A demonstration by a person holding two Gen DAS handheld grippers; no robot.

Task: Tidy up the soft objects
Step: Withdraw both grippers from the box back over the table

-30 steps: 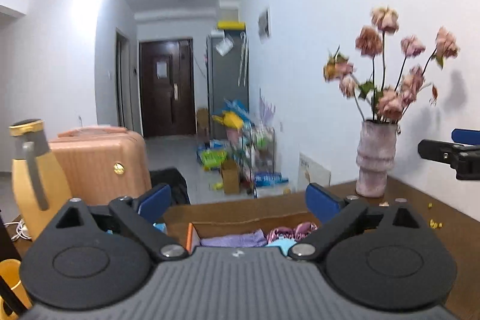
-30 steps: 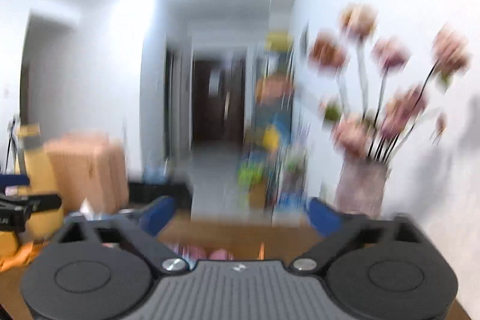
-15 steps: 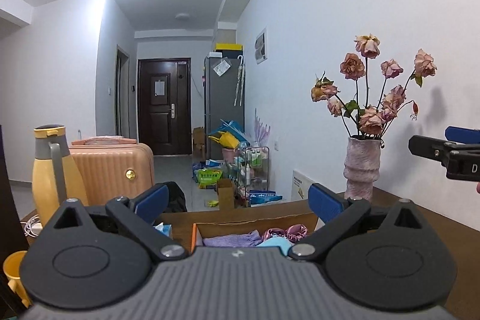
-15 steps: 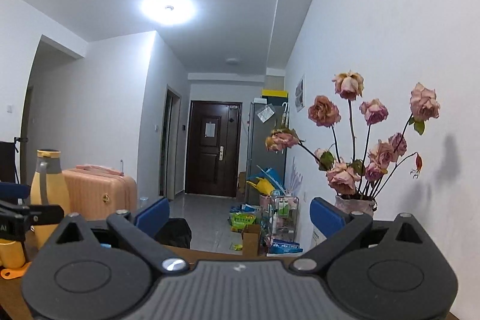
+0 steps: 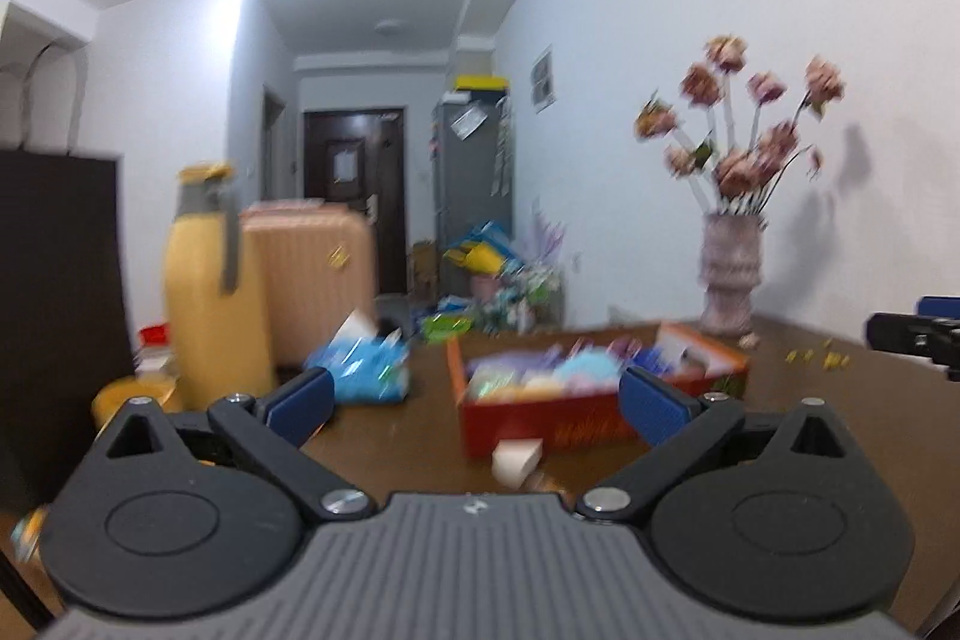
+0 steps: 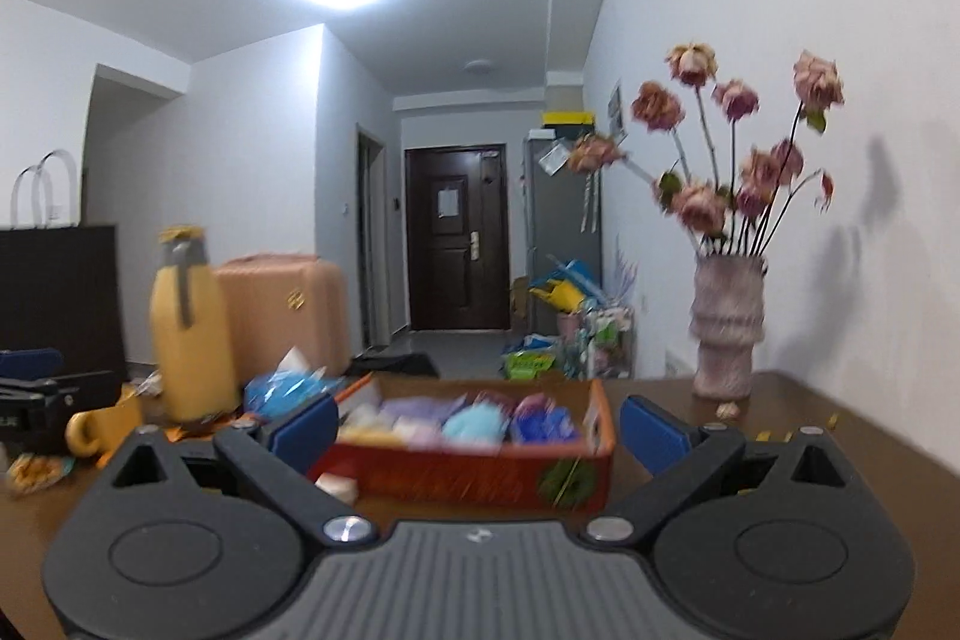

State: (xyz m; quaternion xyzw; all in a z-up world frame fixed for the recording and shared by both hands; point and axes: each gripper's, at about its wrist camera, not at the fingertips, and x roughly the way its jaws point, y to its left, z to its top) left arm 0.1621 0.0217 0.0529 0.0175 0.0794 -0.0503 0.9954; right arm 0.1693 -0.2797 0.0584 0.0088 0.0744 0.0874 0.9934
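You are at the approach step: both your left claw [image 5: 474, 394] and right claw [image 6: 477, 427] gape wide and empty above the brown wooden desk [image 6: 780, 436]. The orange cardboard box [image 6: 480, 472] of pastel soft items sits just ahead; next, pick one loose piece, such as the pale block [image 5: 517, 460] in front of it.

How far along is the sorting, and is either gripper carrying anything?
Done: several soft items already lie in the orange box. In hand: nothing; the left gripper and right gripper are both open and empty. Left: the pale piece on the table in front of the box, perhaps the blue packet beside it.
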